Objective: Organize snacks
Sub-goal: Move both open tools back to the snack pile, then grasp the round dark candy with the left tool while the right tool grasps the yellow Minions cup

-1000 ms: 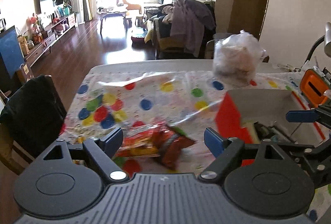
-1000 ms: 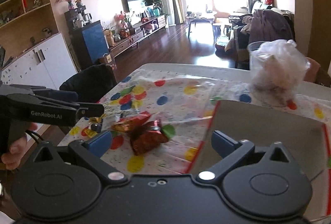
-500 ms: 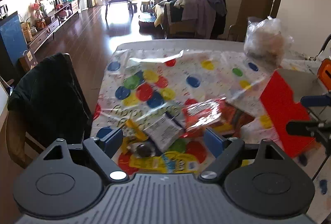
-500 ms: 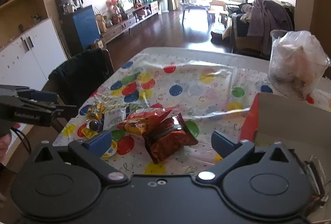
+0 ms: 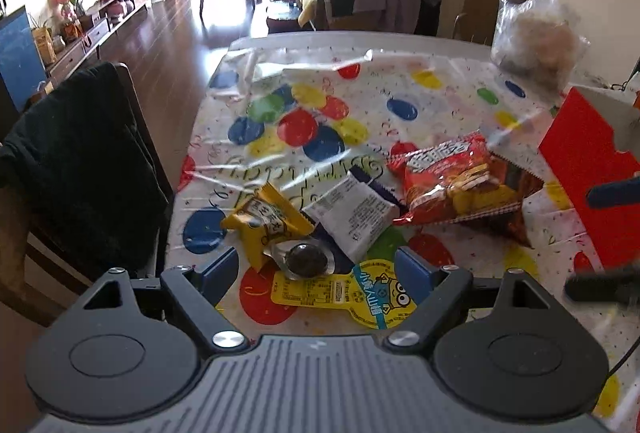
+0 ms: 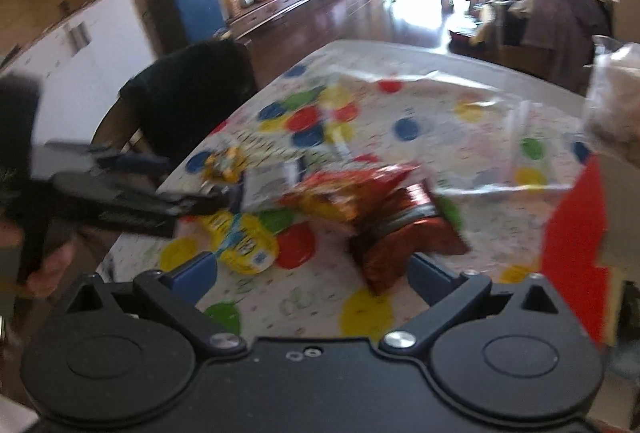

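Where the polka-dot cloth covers the surface (image 5: 400,81), the snacks lie in a loose heap near its front edge. Largest is the red box (image 5: 580,169), open-topped, standing at the right side of the surface. Just left of it the red chip bag (image 5: 444,177) lies flat, partly overlapping a darker red packet (image 6: 404,245). Beside the chip bag is a white sachet (image 5: 352,217), and touching that a yellow packet (image 5: 264,217). In front of them sits a yellow jelly cup lid (image 5: 352,291) and a small dark sweet in clear wrap (image 5: 306,259), the smallest item.

The left gripper (image 5: 316,269) hangs over the sweet with its fingers spread wide, holding nothing. The right gripper (image 6: 312,273) is likewise wide apart and empty, above the cloth in front of the darker red packet; its view is blurred. A clear plastic bag (image 5: 536,41) stands at the far right of the surface.
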`<state>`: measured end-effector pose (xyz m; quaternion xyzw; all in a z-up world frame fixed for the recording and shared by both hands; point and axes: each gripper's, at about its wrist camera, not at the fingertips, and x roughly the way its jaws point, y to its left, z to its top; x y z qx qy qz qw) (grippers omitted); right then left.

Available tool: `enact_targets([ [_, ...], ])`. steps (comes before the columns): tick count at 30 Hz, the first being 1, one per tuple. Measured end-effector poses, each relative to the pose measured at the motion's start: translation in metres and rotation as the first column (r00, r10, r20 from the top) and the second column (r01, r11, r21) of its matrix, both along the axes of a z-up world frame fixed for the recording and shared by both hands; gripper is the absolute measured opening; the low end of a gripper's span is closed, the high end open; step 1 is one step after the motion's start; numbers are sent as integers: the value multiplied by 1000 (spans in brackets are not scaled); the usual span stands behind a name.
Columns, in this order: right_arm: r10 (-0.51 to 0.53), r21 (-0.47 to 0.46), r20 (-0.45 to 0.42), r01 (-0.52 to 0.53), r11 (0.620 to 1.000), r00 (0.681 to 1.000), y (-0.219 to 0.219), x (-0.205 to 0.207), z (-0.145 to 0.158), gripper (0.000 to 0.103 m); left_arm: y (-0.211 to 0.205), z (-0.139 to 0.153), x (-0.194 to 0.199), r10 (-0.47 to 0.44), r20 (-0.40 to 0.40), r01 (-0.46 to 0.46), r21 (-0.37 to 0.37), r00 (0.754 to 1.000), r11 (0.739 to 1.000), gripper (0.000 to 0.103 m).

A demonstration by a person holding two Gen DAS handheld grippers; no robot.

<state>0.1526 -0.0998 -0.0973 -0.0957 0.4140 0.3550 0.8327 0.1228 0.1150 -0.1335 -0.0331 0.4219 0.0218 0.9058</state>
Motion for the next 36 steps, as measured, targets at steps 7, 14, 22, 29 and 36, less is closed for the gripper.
enact_targets([
  [7, 142, -66, -32, -143, 987, 989, 36, -12, -22, 94, 3, -15, 18, 27, -56, -28, -16, 998, 999, 67],
  [14, 243, -132, -40, -246, 960, 969, 69, -3, -45, 79, 5, -30, 30, 64, -110, -64, 3, 992, 998, 67],
  [22, 288, -155, -20, -287, 945, 958, 97, 11, -61, 68, 13, -33, 37, 69, -132, -76, -53, 989, 996, 61],
  [29, 321, -177, 2, -316, 932, 947, 104, 10, -69, 58, 16, -34, 36, 75, -144, -86, -65, 987, 994, 42],
  [36, 319, -184, 7, -312, 932, 948, 104, 7, -68, 57, 23, -34, 34, 87, -150, -100, -76, 985, 992, 27],
])
